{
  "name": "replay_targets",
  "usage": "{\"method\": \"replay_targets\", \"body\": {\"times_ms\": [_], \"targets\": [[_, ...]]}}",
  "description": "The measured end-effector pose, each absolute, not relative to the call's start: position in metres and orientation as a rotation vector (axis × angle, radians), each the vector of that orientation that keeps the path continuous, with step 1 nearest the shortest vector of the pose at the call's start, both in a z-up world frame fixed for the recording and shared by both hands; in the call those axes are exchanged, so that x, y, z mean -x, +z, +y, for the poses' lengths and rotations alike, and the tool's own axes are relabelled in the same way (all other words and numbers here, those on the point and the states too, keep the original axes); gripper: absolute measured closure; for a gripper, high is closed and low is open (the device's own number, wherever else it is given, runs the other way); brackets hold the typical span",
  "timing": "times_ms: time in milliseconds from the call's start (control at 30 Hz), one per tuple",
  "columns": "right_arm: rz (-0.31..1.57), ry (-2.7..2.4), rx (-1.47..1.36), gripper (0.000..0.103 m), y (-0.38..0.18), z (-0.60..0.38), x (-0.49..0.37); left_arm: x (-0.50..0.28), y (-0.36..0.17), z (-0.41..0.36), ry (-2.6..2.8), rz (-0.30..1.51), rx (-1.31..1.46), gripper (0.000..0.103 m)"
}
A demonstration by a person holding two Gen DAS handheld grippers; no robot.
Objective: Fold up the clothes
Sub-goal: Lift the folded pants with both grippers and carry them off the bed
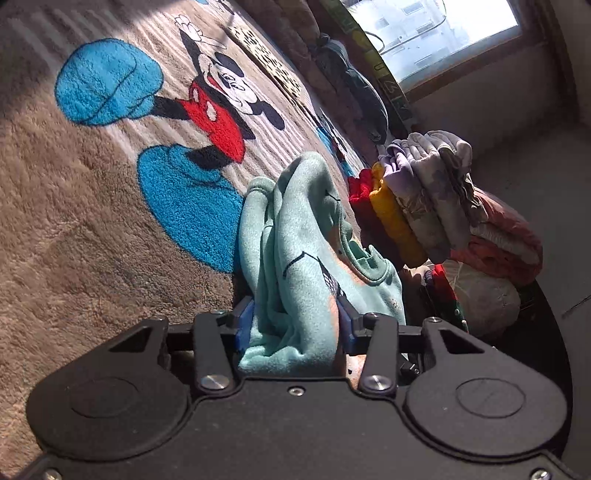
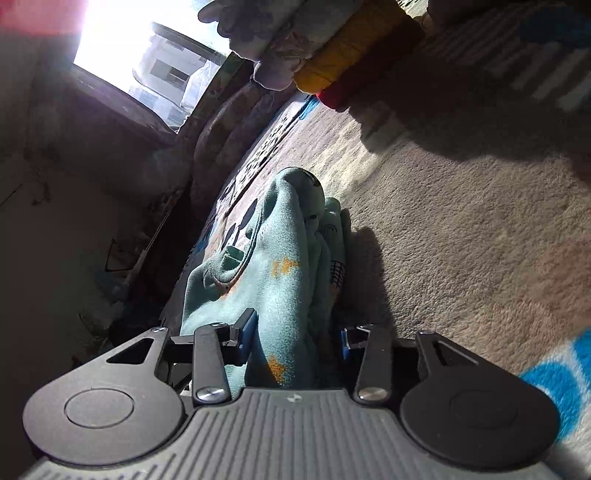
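A mint-green fleece top (image 1: 295,251) with small printed motifs hangs bunched in front of both cameras, lifted off the blanket. My left gripper (image 1: 295,325) is shut on a thick fold of it, blue pads pressing from both sides. In the right wrist view the same mint-green top (image 2: 280,258) fills the gap of my right gripper (image 2: 295,339), which is shut on another bunch of the cloth; its neckline shows to the left. The fabric hides most of each gripper's fingertips.
A beige plush blanket (image 1: 74,221) with a cartoon mouse in red and blue covers the surface. A stack of folded clothes (image 1: 436,206), red, yellow, lilac and pink, stands just right of the top. A window (image 1: 443,33) and wall lie beyond.
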State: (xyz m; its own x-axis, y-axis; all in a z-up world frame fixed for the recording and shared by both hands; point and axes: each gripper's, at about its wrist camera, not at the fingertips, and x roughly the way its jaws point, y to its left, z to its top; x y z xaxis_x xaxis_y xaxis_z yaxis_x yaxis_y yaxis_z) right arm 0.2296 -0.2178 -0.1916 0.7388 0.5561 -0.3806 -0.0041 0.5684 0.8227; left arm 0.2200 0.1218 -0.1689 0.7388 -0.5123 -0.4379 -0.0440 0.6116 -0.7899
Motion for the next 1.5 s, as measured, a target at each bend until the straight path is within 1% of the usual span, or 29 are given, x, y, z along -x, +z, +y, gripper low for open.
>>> {"method": "replay_targets", "body": {"times_ms": [133, 400, 433, 467, 500, 533, 567, 633, 700, 733, 833, 900, 1033, 1067, 1100, 1133, 1167, 1200, 1233, 1267, 1367, 1500], "targets": [[0.713, 0.392, -0.935, 0.061, -0.190, -0.218, -0.194, -0.168, -0.169, 0.128, -0.277, 0.712, 0.917, 0.063], [0.794, 0.449, -0.926, 0.061, -0.188, -0.215, -0.113, -0.065, -0.173, 0.141, -0.249, 0.714, 0.977, 0.063], [0.790, 0.449, -0.916, 0.057, -0.187, -0.216, -0.105, -0.058, -0.173, 0.141, -0.255, 0.713, 0.959, 0.061], [0.787, 0.449, -0.907, 0.055, -0.186, -0.217, -0.097, -0.053, -0.172, 0.141, -0.260, 0.717, 0.927, 0.057], [0.766, 0.437, -0.899, 0.053, -0.184, -0.219, -0.092, -0.050, -0.169, 0.140, -0.263, 0.710, 0.875, 0.049], [0.736, 0.423, -0.880, 0.046, -0.180, -0.221, -0.089, -0.047, -0.162, 0.139, -0.262, 0.694, 0.807, 0.043], [0.706, 0.410, -0.860, 0.043, -0.175, -0.223, -0.087, -0.046, -0.156, 0.139, -0.261, 0.679, 0.765, 0.040], [0.660, 0.405, -0.832, 0.043, -0.168, -0.225, -0.088, -0.044, -0.144, 0.140, -0.267, 0.646, 0.746, 0.034], [0.632, 0.428, -0.811, 0.040, -0.162, -0.224, -0.094, -0.046, -0.136, 0.142, -0.273, 0.623, 0.747, 0.030], [0.641, 0.435, -0.800, 0.036, -0.164, -0.223, -0.095, -0.048, -0.133, 0.142, -0.273, 0.616, 0.742, 0.030], [0.690, 0.434, -0.815, 0.035, -0.176, -0.220, -0.100, -0.055, -0.133, 0.143, -0.270, 0.615, 0.748, 0.030], [0.730, 0.420, -0.815, 0.037, -0.191, -0.215, -0.104, -0.062, -0.140, 0.144, -0.267, 0.630, 0.765, 0.030], [0.704, 0.438, -0.783, 0.038, -0.192, -0.209, -0.108, -0.079, -0.161, 0.141, -0.279, 0.686, 0.788, 0.030], [0.695, 0.441, -0.782, 0.039, -0.194, -0.208, -0.108, -0.083, -0.166, 0.139, -0.283, 0.698, 0.794, 0.030], [0.685, 0.443, -0.780, 0.040, -0.195, -0.206, -0.107, -0.087, -0.169, 0.137, -0.289, 0.698, 0.800, 0.031], [0.682, 0.453, -0.776, 0.048, -0.196, -0.204, -0.108, -0.090, -0.170, 0.135, -0.297, 0.691, 0.804, 0.032], [0.690, 0.474, -0.786, 0.055, -0.197, -0.201, -0.111, -0.093, -0.171, 0.135, -0.307, 0.685, 0.813, 0.035], [0.694, 0.478, -0.801, 0.057, -0.198, -0.200, -0.112, -0.095, -0.173, 0.136, -0.321, 0.684, 0.828, 0.054], [0.687, 0.487, -0.808, 0.061, -0.198, -0.198, -0.111, -0.096, -0.178, 0.138, -0.340, 0.684, 0.852, 0.066], [0.680, 0.499, -0.821, 0.064, -0.196, -0.197, -0.112, -0.095, -0.184, 0.143, -0.358, 0.677, 0.887, 0.067], [0.647, 0.546, -0.838, 0.067, -0.184, -0.191, -0.114, -0.089, -0.192, 0.159, -0.401, 0.638, 1.004, 0.070], [0.605, 0.619, -0.862, 0.068, -0.163, -0.173, -0.121, -0.079, -0.187, 0.189, -0.438, 0.542, 1.147, 0.070]]}}
